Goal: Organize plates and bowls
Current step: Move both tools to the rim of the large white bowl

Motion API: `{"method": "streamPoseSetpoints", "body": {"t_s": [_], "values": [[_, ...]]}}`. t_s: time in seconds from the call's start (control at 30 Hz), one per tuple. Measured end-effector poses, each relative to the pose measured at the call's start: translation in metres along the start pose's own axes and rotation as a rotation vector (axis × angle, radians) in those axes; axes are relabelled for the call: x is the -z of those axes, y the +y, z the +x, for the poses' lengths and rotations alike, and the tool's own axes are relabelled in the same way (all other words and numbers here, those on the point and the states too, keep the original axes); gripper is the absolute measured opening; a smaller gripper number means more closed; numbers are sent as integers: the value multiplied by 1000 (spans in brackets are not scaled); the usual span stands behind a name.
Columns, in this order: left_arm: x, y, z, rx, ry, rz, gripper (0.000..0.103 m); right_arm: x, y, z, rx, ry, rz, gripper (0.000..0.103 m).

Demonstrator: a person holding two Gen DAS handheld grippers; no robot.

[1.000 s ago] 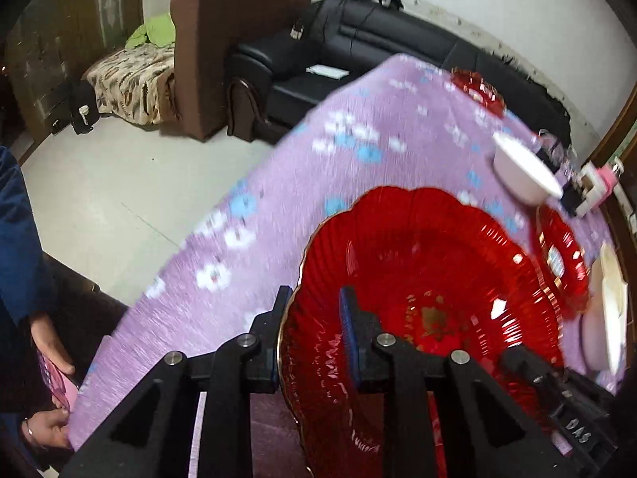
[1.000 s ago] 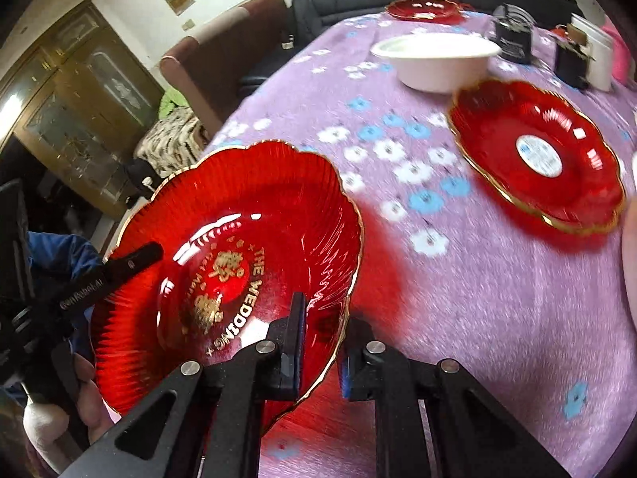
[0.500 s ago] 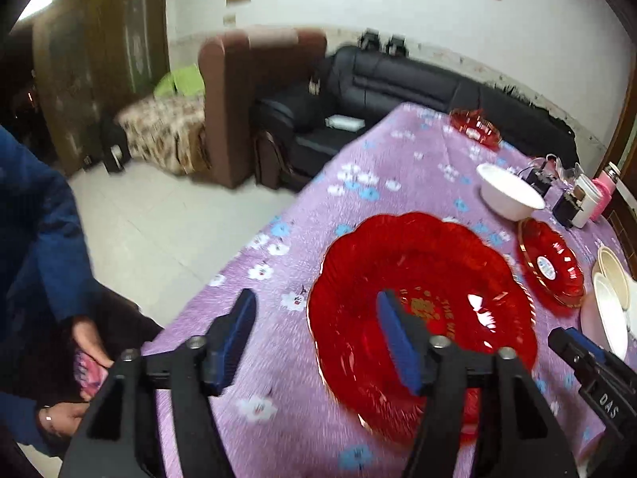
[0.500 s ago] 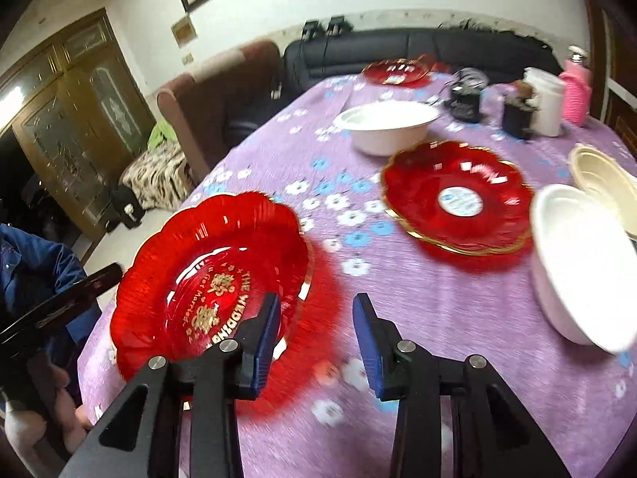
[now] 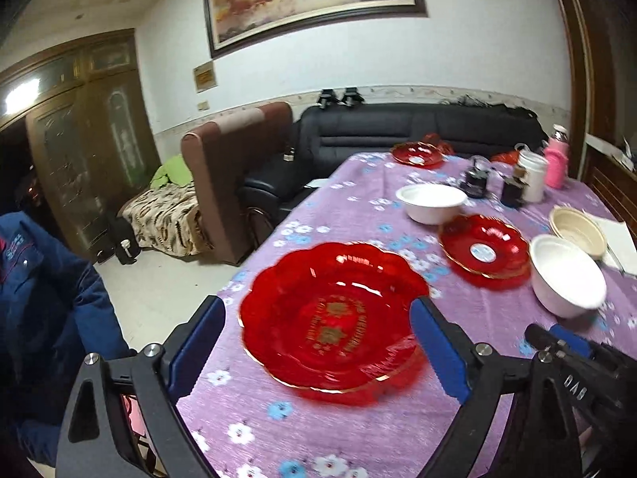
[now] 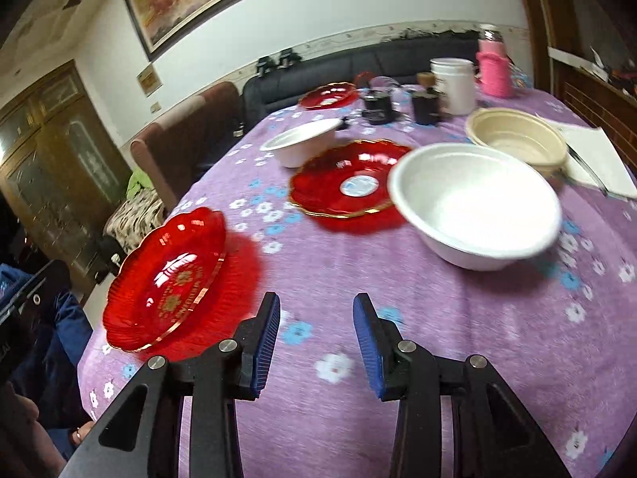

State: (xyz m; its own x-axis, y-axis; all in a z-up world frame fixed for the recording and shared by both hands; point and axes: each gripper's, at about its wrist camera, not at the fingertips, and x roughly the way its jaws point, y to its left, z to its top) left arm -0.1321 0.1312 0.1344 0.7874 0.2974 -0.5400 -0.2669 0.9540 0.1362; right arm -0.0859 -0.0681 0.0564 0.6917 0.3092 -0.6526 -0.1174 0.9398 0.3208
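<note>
A large red scalloped plate [image 5: 330, 318] with gold lettering lies on the purple flowered tablecloth [image 5: 358, 430] near the front edge. My left gripper [image 5: 314, 342] is wide open, its fingers apart from the plate on either side. In the right wrist view the same plate [image 6: 167, 279] lies at the left. My right gripper [image 6: 316, 338] is open and empty over bare cloth. A smaller red plate [image 6: 350, 183], a near white bowl [image 6: 473, 207], a far white bowl [image 6: 302, 141], a beige bowl [image 6: 517, 137] and a far red plate [image 6: 328, 95] are spread over the table.
A white jar [image 6: 456, 83], a pink bottle [image 6: 493, 67] and dark small pots [image 6: 378, 105] stand at the back. A napkin with a utensil [image 6: 597, 159] lies at the right. A black sofa [image 5: 398, 127] and brown chair [image 5: 235, 167] stand beyond the table. A person in blue [image 5: 43, 298] is at the left.
Both grippers let go of the large red plate, opened wide and pulled back and up. The plate now lies flat on the cloth.
</note>
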Motion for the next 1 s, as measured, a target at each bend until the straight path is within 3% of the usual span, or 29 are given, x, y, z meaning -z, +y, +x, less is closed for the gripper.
{"method": "streamPoseSetpoints", "body": {"t_s": [0.2, 0.3, 0.4, 0.5, 0.6, 0.7, 0.73, 0.9, 1.0], "values": [[6, -5, 1, 51, 39, -3, 94, -16, -62, -34, 64, -113, 144, 42], [7, -5, 1, 76, 52, -18, 94, -28, -91, -42, 149, -139, 208, 50], [7, -10, 1, 103, 65, -14, 94, -43, -114, -31, 198, -111, 251, 50], [8, -16, -2, 125, 67, 8, 94, -58, -124, 1, 245, -22, 253, 50], [10, -20, -3, 142, 71, 16, 94, -61, -134, 32, 224, 58, 290, 50], [9, -18, -3, 148, 77, 19, 94, -59, -146, 40, 164, 97, 342, 16], [8, -18, -3, 147, 76, 17, 94, -58, -147, 36, 156, 93, 348, 12], [4, -19, 5, 148, 82, 9, 94, -51, -148, 7, 244, 95, 296, 12], [3, -23, 11, 168, 96, 2, 94, -45, -154, -6, 250, 122, 304, 16]]}}
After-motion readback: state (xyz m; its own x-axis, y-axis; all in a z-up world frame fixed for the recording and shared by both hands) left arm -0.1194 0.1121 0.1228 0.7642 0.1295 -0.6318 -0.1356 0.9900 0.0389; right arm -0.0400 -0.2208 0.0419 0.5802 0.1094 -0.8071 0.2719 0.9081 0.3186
